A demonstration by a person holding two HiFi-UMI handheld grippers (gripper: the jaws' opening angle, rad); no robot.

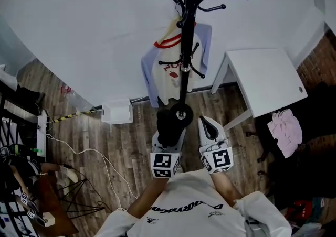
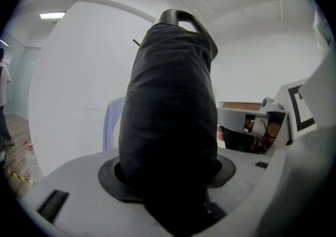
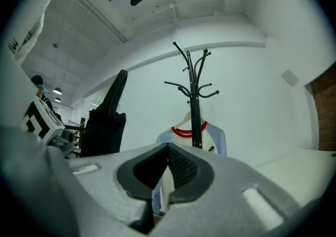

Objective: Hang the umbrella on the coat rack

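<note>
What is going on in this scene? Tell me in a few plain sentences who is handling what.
A person stands facing a black coat rack with a gripper in each hand. The left gripper is clamped on a folded black umbrella, held upright with its handle on top. The right gripper is closed and empty beside it. A shirt already hangs on the rack. The umbrella is not yet on any hook.

The folded black umbrella [image 2: 168, 110] stands upright, not yet hung, near the black coat rack [image 1: 187, 31].
</note>
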